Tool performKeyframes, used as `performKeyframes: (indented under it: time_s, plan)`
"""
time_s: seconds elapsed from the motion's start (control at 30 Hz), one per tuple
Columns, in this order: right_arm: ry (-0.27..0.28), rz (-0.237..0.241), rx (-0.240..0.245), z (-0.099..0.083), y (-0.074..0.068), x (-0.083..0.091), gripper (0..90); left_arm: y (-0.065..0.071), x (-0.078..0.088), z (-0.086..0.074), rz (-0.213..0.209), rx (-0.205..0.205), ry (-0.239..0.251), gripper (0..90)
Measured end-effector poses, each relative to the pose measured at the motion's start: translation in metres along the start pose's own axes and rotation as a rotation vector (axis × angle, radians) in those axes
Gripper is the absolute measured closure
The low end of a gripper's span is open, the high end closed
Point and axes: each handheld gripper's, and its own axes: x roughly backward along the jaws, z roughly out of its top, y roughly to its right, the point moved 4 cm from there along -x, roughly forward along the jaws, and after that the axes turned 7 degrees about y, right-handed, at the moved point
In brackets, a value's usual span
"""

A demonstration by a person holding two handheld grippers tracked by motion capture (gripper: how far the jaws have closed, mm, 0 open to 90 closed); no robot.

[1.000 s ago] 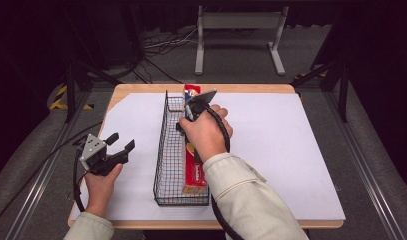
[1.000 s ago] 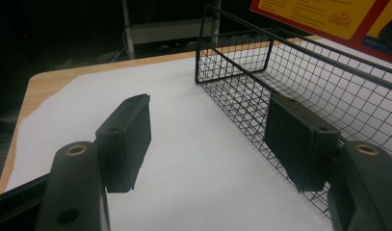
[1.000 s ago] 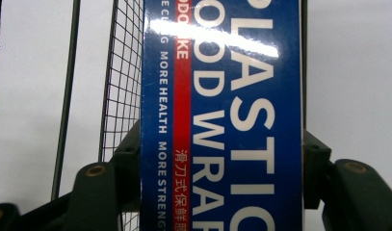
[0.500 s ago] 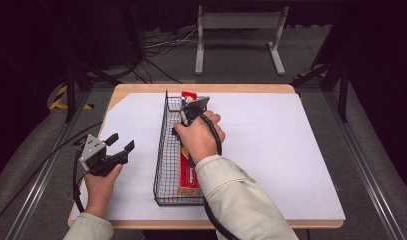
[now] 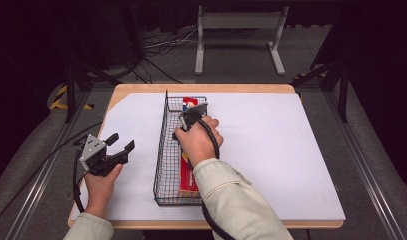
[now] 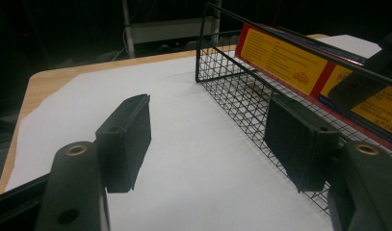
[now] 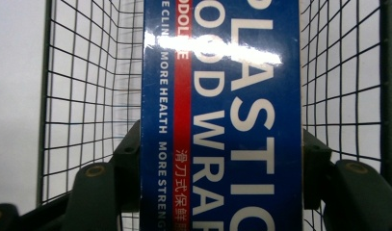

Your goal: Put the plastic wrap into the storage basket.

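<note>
Box of plastic food wrap [image 7: 221, 115] sits clamped between the right tongs [image 7: 221, 168], the two black jaws pressing its long side faces, so its long axis runs straight ahead of the tongs and on past them toward the far end of the wire basket [image 5: 163, 150]. In the high view the right tongs [image 5: 187, 121] point down into that basket with the box [image 5: 189, 175] lying lengthwise inside it, one end out beyond the jaws and the other trailing back under the wrist toward the person. Whether the box rests on the basket floor or hangs just above it I cannot tell.

The coming move, as I judge it, turns on keeping that long axis lined up with the narrow basket: any twist would jam a corner against the mesh walls just beside either jaw.

The left tongs [image 5: 120, 144] stand apart, holding nothing, poised above the white-covered counter [image 5: 291, 150], with the basket wall just off one jaw; the right hand [image 5: 197, 142] is plainly the nearer.

The box is glossy printed card, blue and red, long and square-edged, slippery-looking. The basket is thin black wire grid, rigid and open-topped.
</note>
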Motion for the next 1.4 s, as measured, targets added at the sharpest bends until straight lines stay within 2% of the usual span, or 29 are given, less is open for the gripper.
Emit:
performKeyframes:
  time_s: [0.37,0.8,0.9,1.23,1.4]
  plan:
    - [-0.006,-0.027,0.006,-0.004,0.004,-0.011,39.4,0.000,-0.001,0.000,0.000,0.000,0.000,33.7]
    - [-0.015,-0.069,0.031,-0.006,-0.002,-0.019,39.2,0.001,-0.002,0.000,-0.001,-0.007,-0.004,33.8]
    - [-0.035,-0.077,0.029,-0.009,-0.003,-0.021,39.2,0.000,-0.002,0.000,0.001,-0.004,-0.005,33.8]
    - [-0.033,-0.103,0.037,-0.009,-0.004,-0.024,39.1,0.001,-0.002,0.000,-0.001,-0.005,-0.002,33.8]
    - [-0.034,-0.111,0.060,-0.010,-0.005,-0.024,38.8,0.000,-0.002,0.000,0.000,-0.004,-0.001,33.8]
